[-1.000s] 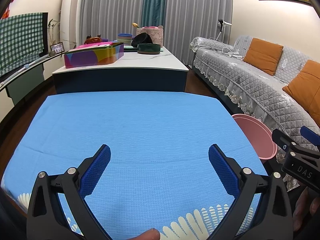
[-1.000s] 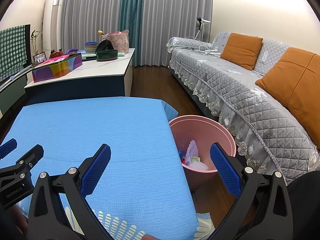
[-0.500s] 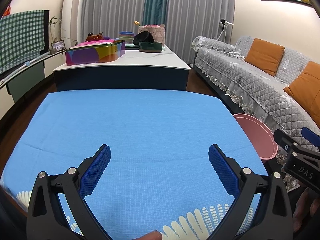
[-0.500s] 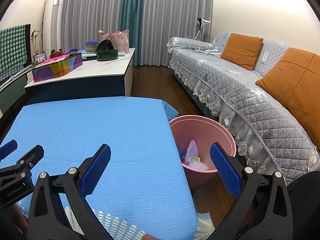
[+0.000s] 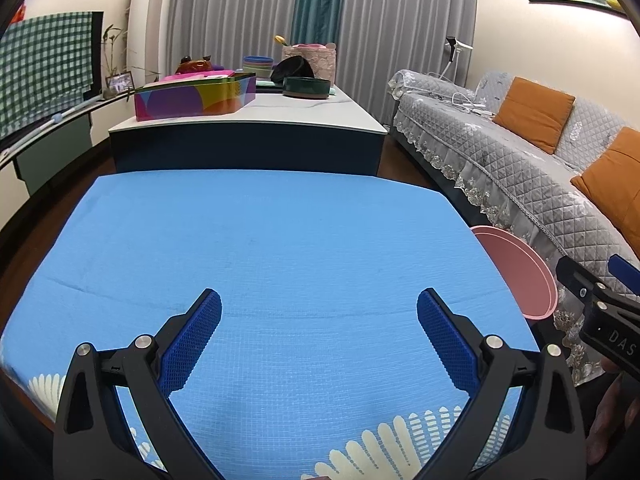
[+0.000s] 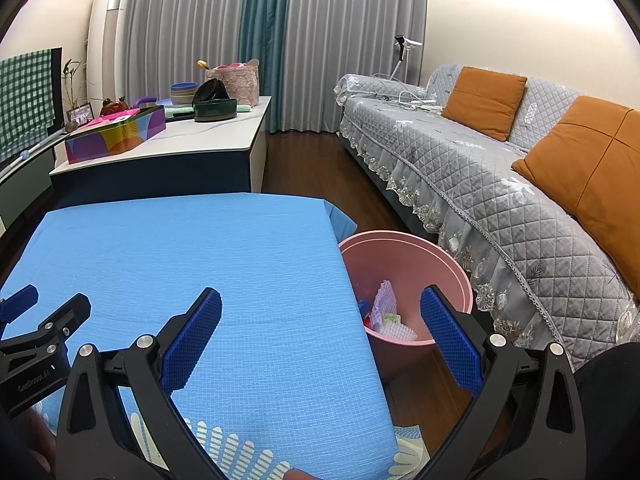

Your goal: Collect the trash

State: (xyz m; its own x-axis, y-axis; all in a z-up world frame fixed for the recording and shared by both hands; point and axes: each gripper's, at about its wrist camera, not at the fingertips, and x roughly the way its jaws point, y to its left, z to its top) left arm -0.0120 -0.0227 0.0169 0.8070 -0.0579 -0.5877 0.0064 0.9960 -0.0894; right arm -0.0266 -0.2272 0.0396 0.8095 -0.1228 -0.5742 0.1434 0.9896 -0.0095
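Note:
A pink bin (image 6: 404, 248) stands on the floor at the right edge of the table with the blue cloth (image 6: 180, 240). Inside it lie pale foam and paper scraps (image 6: 386, 314). In the left wrist view only the bin's rim (image 5: 520, 268) shows past the cloth (image 5: 256, 248). My left gripper (image 5: 319, 338) hangs open over the cloth's near part with nothing between its blue pads. My right gripper (image 6: 320, 338) is open too, straddling the cloth's right edge and the bin, holding nothing. No loose trash shows on the cloth.
A white-topped counter (image 5: 248, 120) behind the table carries a colourful box (image 5: 192, 96), bowls and a basket. A grey quilted sofa (image 6: 500, 184) with orange cushions runs along the right. Dark wood floor (image 6: 320, 168) lies between the counter, the sofa and the bin.
The left wrist view has dipped and drawn back a little, so the counter sits higher and nearer the horizon. The right gripper has barely moved. Both stay open.

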